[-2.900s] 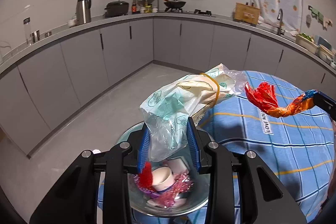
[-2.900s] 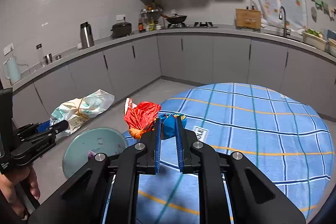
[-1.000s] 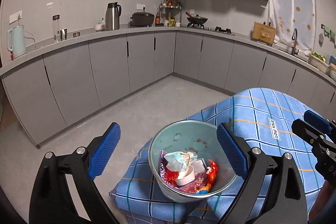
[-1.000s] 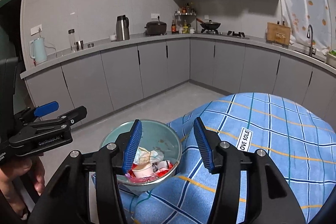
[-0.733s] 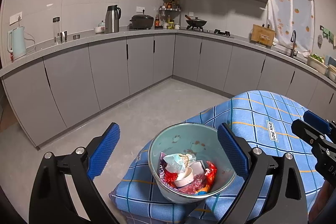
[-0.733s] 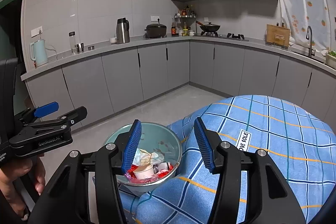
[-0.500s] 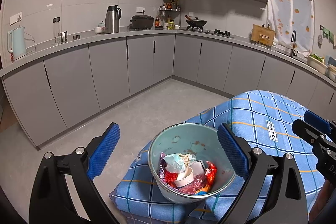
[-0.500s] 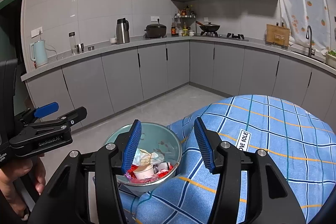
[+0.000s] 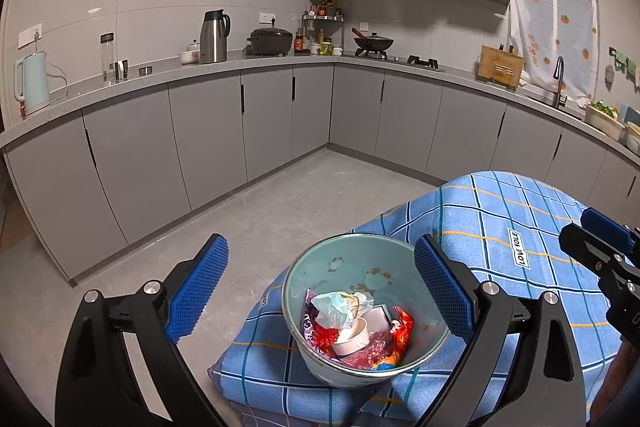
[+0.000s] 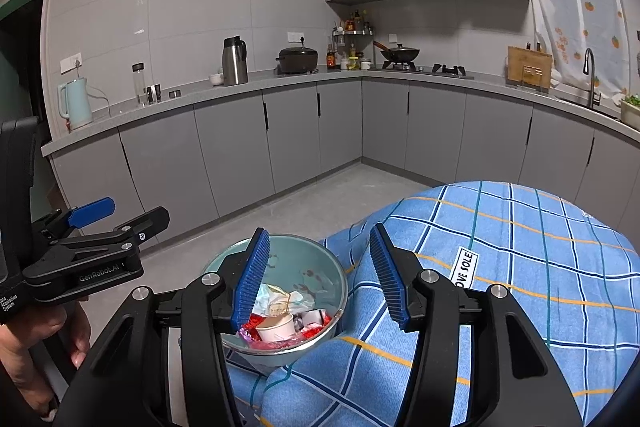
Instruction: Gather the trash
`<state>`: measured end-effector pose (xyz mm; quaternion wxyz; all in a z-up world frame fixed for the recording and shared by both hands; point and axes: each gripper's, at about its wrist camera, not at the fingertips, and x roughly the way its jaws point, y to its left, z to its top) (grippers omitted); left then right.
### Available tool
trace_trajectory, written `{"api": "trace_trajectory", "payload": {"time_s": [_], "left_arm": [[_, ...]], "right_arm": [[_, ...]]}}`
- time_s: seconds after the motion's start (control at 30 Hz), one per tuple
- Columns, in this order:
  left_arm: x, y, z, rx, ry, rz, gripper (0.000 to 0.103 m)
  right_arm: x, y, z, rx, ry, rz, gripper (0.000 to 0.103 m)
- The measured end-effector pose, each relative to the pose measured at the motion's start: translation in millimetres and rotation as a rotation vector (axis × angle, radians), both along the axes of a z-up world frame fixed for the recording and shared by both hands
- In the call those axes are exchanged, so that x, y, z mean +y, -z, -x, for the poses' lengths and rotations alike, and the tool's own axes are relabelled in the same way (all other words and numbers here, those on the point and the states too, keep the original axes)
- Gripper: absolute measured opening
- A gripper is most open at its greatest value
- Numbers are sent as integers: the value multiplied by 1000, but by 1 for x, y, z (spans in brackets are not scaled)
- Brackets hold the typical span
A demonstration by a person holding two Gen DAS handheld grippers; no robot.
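Observation:
A pale green bowl [image 9: 352,255] sits at the near left edge of the blue checked tablecloth [image 9: 500,219]. It holds trash: a crumpled plastic bag [image 9: 338,309], a white paper cup [image 9: 352,339] and red wrappers [image 9: 400,327]. My left gripper [image 9: 320,287] is wide open and empty, held above and just in front of the bowl. My right gripper [image 10: 320,275] is open and empty over the bowl's right rim [image 10: 340,271]; the cup [image 10: 276,331] and bag [image 10: 280,301] show below it.
Grey kitchen cabinets [image 9: 208,131] run along the far walls, with a kettle [image 9: 32,83], flask [image 9: 214,37], pots and a wok on the counter. Grey floor [image 9: 280,203] lies left of the table. The left gripper's body [image 10: 92,251] shows in the right wrist view.
Earlier the left gripper held the plastic bag and the right a red wrapper; both pieces now lie in the bowl. Over the last second both open grippers have barely moved.

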<state>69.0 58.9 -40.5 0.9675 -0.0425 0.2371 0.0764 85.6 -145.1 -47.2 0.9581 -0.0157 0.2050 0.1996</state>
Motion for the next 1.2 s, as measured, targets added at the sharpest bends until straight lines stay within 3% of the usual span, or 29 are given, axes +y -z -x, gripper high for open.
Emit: {"api": "trace_trajectory", "payload": {"time_s": [0.8,1.2], "left_arm": [[4,-4,-2,1,-6,10,97],[-3,-5,-4,10,-39,-41,98]], "right_arm": [[1,-8,7,-26,8,-10,53],[3,-12,11,-43,9,-6,53]]}}
